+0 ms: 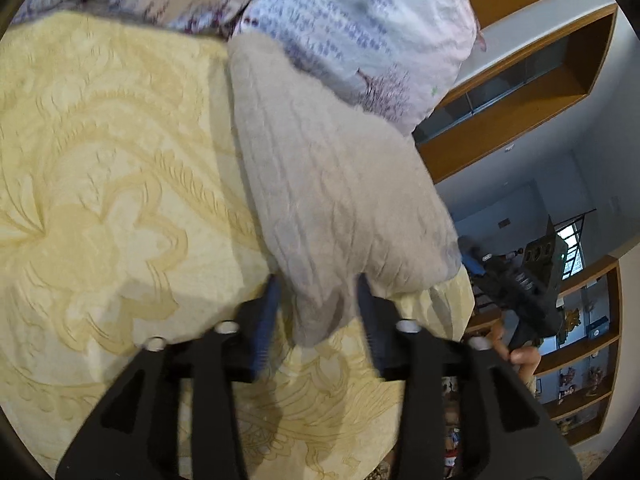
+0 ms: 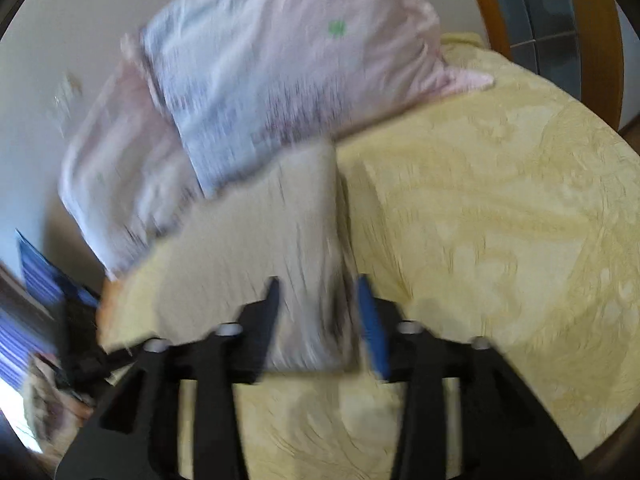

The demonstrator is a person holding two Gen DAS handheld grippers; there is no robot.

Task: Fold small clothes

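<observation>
A small grey-beige knit garment [image 1: 332, 184] hangs lifted above the yellow bedspread [image 1: 100, 200]. My left gripper [image 1: 318, 292] has its jaws apart with a corner of the garment between them; the cloth looks pinched there. In the right wrist view, which is motion-blurred, the same garment [image 2: 276, 236] runs from the pillows down between the fingers of my right gripper [image 2: 318, 300], which also holds a corner. The right gripper also shows in the left wrist view [image 1: 524, 280], off to the right with a hand below it.
Two floral pillows [image 1: 360, 20] lie at the head of the bed, also in the right wrist view [image 2: 260, 80]. Wooden shelves [image 1: 520, 92] and a window stand beyond the bed's right edge. A blue striped object [image 2: 36, 272] sits beside the bed at left.
</observation>
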